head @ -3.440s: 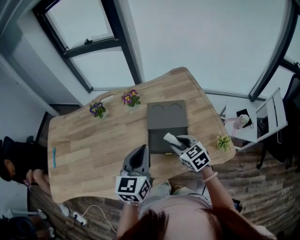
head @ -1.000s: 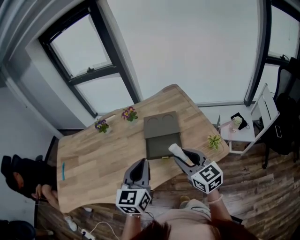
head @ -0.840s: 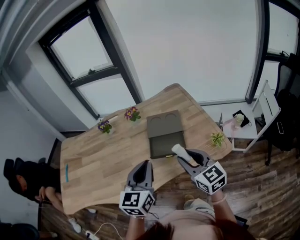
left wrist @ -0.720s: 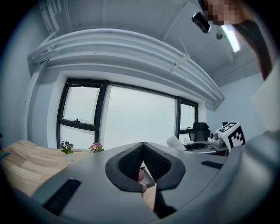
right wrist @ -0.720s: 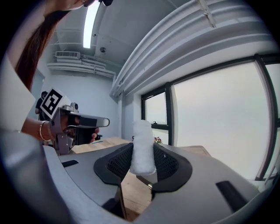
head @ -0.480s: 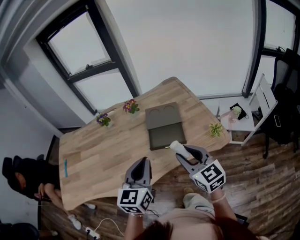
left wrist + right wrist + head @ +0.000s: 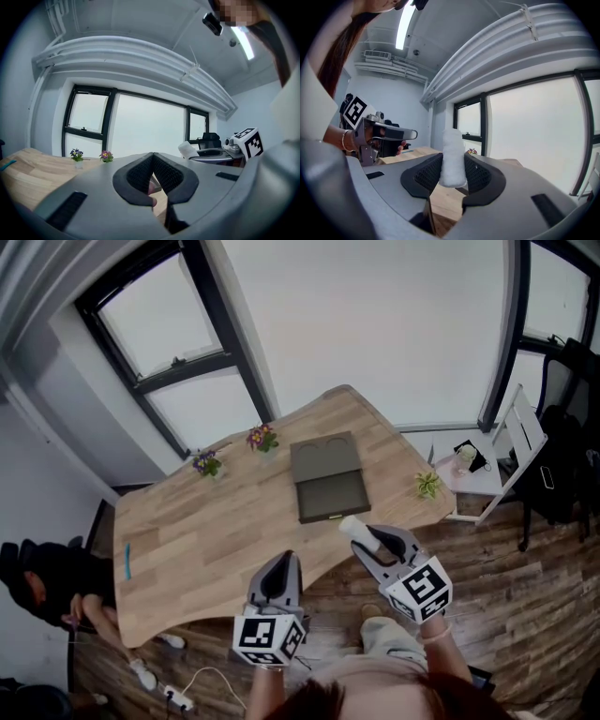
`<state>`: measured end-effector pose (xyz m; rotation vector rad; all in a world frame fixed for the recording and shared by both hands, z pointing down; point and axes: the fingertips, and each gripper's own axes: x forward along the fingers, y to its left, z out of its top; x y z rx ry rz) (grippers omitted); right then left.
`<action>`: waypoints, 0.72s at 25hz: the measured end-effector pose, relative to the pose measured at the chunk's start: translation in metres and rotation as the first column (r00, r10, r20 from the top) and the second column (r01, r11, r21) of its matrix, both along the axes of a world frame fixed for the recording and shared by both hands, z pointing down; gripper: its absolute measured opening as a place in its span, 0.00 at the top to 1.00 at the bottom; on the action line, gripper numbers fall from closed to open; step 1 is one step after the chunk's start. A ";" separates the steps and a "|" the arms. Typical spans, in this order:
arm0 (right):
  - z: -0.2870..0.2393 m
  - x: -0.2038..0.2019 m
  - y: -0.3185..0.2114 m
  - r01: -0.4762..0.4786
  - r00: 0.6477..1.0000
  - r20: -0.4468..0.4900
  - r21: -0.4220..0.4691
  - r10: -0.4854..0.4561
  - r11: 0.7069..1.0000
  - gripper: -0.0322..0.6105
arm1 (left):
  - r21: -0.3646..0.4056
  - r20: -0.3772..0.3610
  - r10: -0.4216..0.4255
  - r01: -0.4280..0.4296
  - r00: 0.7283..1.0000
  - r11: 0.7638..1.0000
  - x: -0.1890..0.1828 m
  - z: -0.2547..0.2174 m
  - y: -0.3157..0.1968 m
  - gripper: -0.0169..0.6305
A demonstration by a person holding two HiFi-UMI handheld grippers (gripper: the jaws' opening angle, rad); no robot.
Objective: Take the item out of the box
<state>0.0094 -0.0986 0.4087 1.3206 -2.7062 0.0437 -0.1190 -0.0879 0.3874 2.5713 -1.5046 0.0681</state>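
A dark grey box (image 7: 330, 516) lies open on the wooden table (image 7: 206, 521), its lid folded back. My right gripper (image 7: 361, 533) is off the table's near edge, shut on a white cylindrical roll (image 7: 351, 525) that stands upright between its pads (image 7: 452, 159). My left gripper (image 7: 278, 563) hovers beside it to the left, also short of the table edge, with its jaws closed together (image 7: 153, 155) and nothing held. In the left gripper view the right gripper (image 7: 212, 151) and the roll (image 7: 187, 149) show at the right.
Two small flower pots (image 7: 206, 463) (image 7: 262, 438) stand at the table's far edge and a green plant (image 7: 427, 485) at its right corner. A blue pen (image 7: 127, 562) lies at the left. A person (image 7: 37, 582) sits left; a white side table (image 7: 473, 465) stands right.
Both grippers have drawn back from the box and the table edge, over the floor. The right gripper still carries the white roll. The left stays closed.
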 end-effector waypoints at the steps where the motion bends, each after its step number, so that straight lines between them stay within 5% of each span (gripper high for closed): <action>1: -0.001 -0.001 0.003 -0.002 1.000 -0.001 0.002 0.002 1.000 0.75 | -0.002 -0.002 -0.003 0.003 1.000 1.000 -0.002 0.001 0.003 0.97; 18: -0.005 -0.005 0.046 -0.054 0.998 -0.014 0.013 0.054 0.998 0.75 | -0.030 -0.039 0.000 -0.001 0.999 1.000 -0.023 0.020 0.045 0.97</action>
